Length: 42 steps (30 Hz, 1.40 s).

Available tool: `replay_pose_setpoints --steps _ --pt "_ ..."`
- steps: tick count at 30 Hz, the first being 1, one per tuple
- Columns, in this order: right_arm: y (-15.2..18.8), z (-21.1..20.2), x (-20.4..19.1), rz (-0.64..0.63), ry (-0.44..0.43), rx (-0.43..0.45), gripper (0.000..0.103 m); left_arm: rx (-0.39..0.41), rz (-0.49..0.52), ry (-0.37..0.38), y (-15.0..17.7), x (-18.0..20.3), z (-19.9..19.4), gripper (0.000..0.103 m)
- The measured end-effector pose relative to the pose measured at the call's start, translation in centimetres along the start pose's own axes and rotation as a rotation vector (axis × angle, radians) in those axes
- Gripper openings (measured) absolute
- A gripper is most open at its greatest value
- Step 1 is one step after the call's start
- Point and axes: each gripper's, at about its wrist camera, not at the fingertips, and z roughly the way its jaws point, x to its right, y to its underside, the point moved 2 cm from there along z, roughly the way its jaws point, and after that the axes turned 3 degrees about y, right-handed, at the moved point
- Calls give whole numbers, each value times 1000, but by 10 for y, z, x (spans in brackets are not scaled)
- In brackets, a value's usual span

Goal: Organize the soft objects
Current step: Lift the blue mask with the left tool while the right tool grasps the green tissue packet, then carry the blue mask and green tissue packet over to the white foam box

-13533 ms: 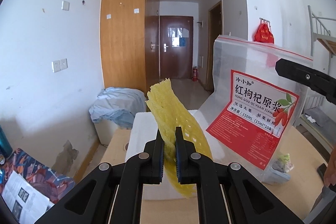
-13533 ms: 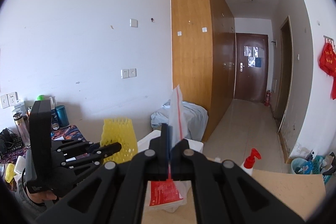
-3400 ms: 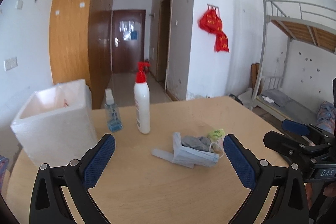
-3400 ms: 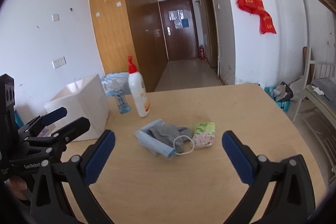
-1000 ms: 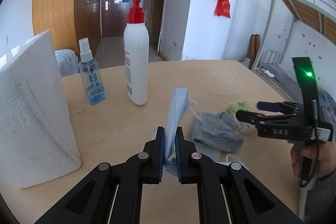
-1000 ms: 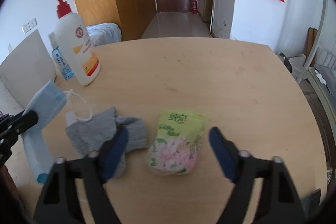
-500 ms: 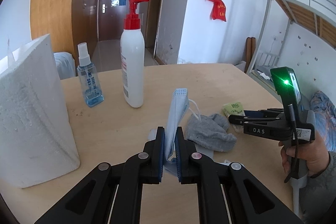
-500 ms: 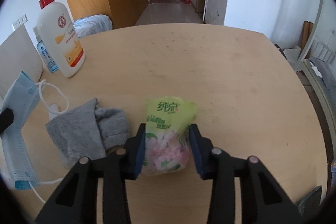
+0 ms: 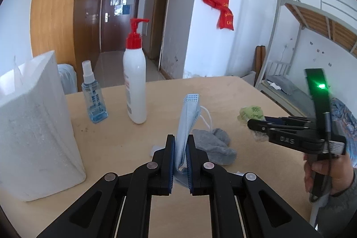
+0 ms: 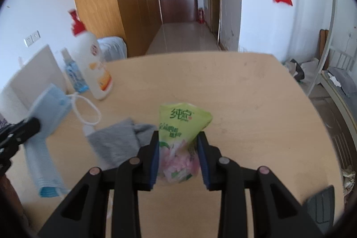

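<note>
My left gripper (image 9: 180, 147) is shut on a stack of blue face masks (image 9: 187, 124), held upright above the wooden table (image 9: 223, 93); the masks also show in the right wrist view (image 10: 48, 117). My right gripper (image 10: 178, 144) is shut on a green tissue pack (image 10: 181, 128), lifted off the table; the pack shows in the left wrist view (image 9: 251, 113). A grey sock (image 9: 214, 145) lies on the table between the grippers, also seen in the right wrist view (image 10: 118, 142).
A white foam box (image 9: 33, 122) stands at the left. A small blue spray bottle (image 9: 92, 95) and a white pump bottle with a red top (image 9: 135, 81) stand behind the sock. A bunk bed (image 9: 312, 37) is off to the right.
My right gripper has closed on the tissue pack and lifted it off the table. My left gripper keeps its hold on the masks and has risen a little.
</note>
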Motion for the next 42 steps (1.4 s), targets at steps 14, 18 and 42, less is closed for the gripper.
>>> replay_pose_setpoints --steps 14,18,42 --pt "23 -97 -37 -15 -38 197 36 106 24 -20 11 28 -85 10" --pt "34 -119 -51 -26 -62 246 36 139 42 -39 17 38 -112 10" --pt "50 -190 -83 -98 -147 421 36 283 102 -115 39 60 -214 10"
